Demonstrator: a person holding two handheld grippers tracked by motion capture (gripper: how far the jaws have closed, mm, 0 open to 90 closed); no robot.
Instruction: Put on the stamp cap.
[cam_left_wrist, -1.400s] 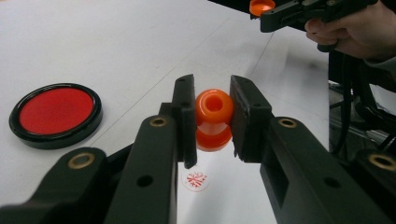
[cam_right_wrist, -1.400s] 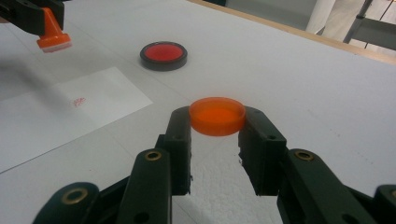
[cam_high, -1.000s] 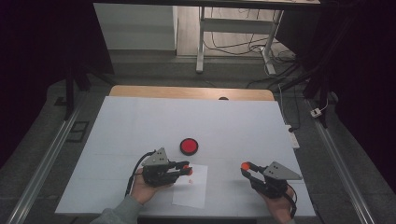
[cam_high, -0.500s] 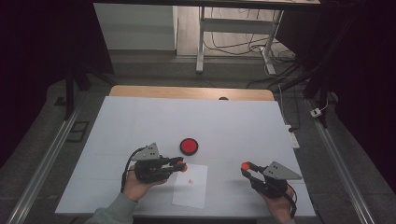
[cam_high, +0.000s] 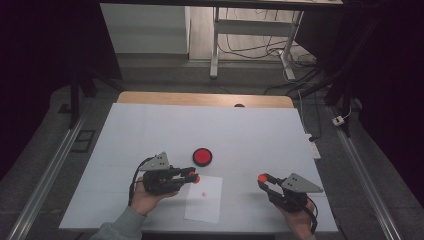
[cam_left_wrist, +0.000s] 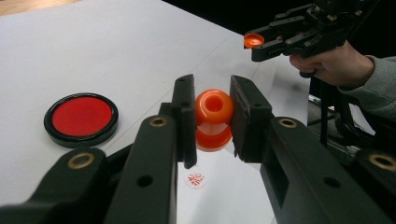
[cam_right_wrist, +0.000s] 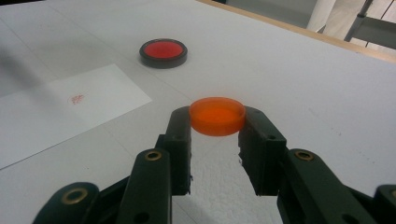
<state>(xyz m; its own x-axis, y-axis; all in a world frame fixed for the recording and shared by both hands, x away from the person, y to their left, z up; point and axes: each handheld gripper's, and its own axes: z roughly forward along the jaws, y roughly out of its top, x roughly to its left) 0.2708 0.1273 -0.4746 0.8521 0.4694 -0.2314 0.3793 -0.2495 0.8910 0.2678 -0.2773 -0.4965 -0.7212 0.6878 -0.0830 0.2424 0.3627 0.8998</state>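
My left gripper (cam_high: 192, 176) is shut on an orange knob-shaped stamp (cam_left_wrist: 214, 116), held just above the left edge of a white sheet of paper (cam_high: 207, 202). A small red stamp mark (cam_high: 203, 193) lies on the paper below it and slightly to the right. My right gripper (cam_high: 263, 178) is shut on a flat orange cap (cam_right_wrist: 217, 115), held level above the table to the right of the paper. A round red ink pad (cam_high: 202, 156) in a black case lies behind the paper.
The white table top (cam_high: 150, 130) stretches back to a wooden far edge (cam_high: 200, 98). Metal rails (cam_high: 45, 170) run along the floor on both sides. A desk frame with cables (cam_high: 250, 45) stands beyond the table.
My left gripper has drawn back to the left with the stamp, off the paper, and the red mark now shows on the sheet. The right gripper has kept still.
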